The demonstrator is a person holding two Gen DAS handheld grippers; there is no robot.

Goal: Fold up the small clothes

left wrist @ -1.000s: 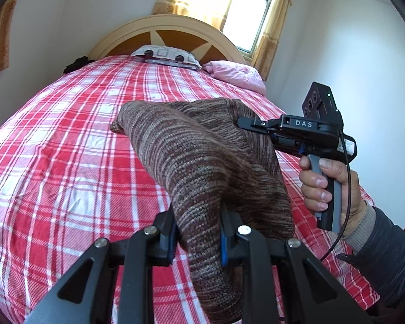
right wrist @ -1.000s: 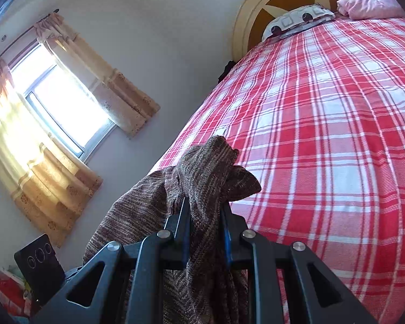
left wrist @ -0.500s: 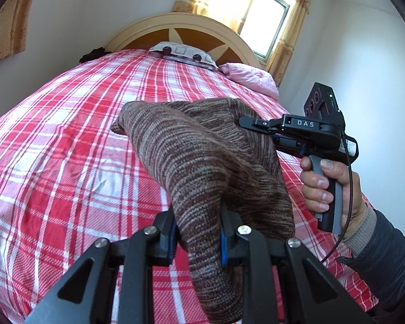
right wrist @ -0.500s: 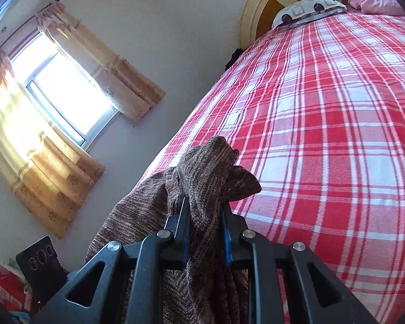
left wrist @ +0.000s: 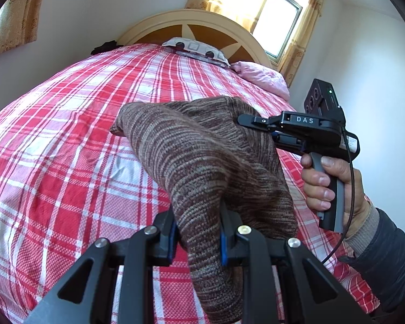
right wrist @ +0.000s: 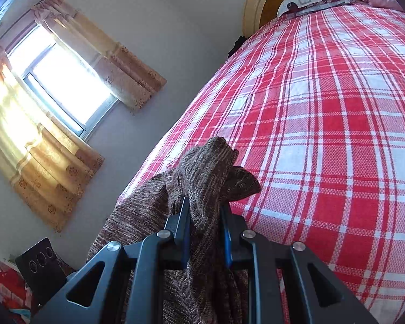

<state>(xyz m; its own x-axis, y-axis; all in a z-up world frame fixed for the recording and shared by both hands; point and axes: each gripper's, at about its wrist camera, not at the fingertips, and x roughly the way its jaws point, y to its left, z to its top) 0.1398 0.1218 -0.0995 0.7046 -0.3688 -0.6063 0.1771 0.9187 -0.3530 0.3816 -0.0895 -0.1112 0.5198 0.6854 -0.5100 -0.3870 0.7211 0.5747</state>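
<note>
Above the plaid bed (left wrist: 67,162), a brown-striped knit garment (left wrist: 202,156), bunched.

The red plaid bed (left wrist: 75,162) lay bare across the left and centre of the left wrist frame, free for passage. The brown knit garment (left wrist: 202,162) hung before the lens, blocking the lower centre. Two pillows (left wrist: 197,50) stood at the headboard (left wrist: 191,24), upper centre; a wall (right wrist: 159,124) bounded the bed's edge in the right wrist frame.
</note>
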